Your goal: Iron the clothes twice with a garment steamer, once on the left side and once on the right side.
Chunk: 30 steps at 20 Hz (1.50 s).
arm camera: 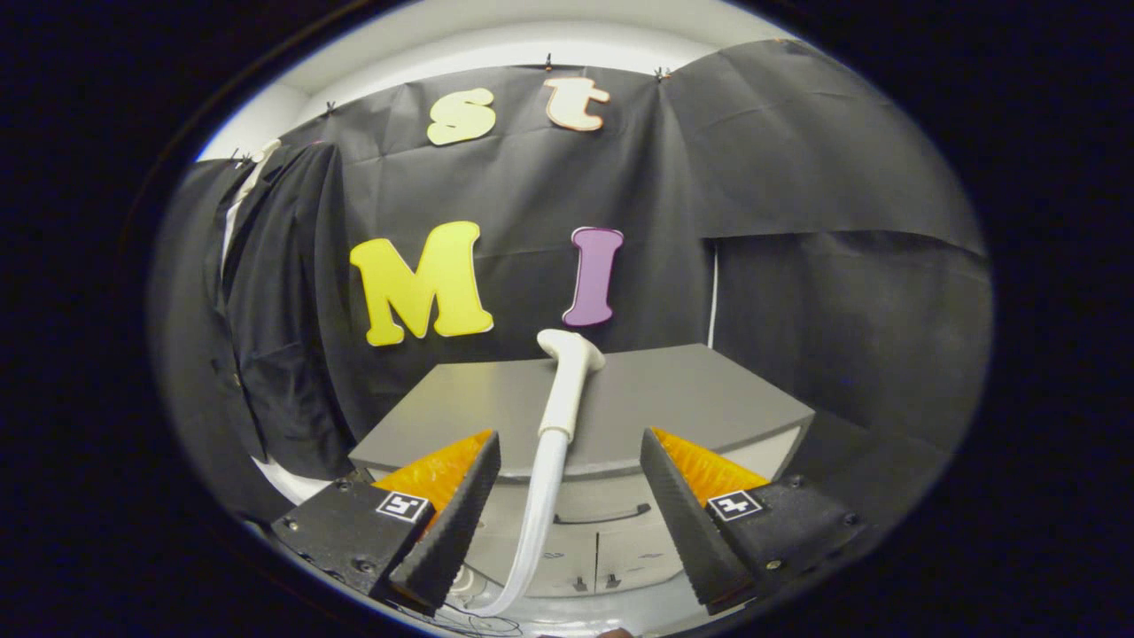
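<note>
A white garment steamer head (567, 381) with its handle lies on the grey cabinet top (673, 399), its white hose (536, 523) running down between my fingers. My gripper (567, 514) stands open, one finger on each side of the hose and short of the handle, touching nothing. A dark jacket (270, 310) hangs on a hanger against the booth wall, to the left of the cabinet and well beyond my left finger.
The grey cabinet has a white front with a drawer handle (602, 514) just below the top. Black cloth walls close the booth behind and to the right of the cabinet.
</note>
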### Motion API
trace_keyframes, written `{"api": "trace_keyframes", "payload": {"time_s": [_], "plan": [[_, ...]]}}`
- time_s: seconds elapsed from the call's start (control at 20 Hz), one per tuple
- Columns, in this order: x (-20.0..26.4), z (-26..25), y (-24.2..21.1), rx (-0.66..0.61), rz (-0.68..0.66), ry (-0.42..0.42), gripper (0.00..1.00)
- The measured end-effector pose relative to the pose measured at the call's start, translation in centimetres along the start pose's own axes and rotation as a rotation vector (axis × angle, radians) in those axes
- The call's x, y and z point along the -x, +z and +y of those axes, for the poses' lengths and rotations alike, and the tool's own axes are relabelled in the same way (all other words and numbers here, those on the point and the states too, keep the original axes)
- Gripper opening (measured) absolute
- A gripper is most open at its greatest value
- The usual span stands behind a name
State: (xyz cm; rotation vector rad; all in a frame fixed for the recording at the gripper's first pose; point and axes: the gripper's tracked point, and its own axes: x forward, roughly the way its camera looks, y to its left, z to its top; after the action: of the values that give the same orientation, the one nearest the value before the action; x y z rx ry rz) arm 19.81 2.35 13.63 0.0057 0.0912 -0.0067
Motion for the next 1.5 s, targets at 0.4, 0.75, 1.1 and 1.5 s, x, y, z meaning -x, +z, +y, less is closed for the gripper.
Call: {"api": "trace_keyframes", "payload": {"time_s": [0.4,0.75,1.1,1.5], "plan": [[-9.0,0.6,0.4,-0.088,0.251,0.048,0.99],[-16.7,-0.9,0.5,-0.173,0.396,0.026,0.93],[-19.4,-1.0,-0.3,-0.191,0.478,-0.012,0.74],[-19.7,0.0,-0.6,-0.291,0.48,0.014,0.38]]}}
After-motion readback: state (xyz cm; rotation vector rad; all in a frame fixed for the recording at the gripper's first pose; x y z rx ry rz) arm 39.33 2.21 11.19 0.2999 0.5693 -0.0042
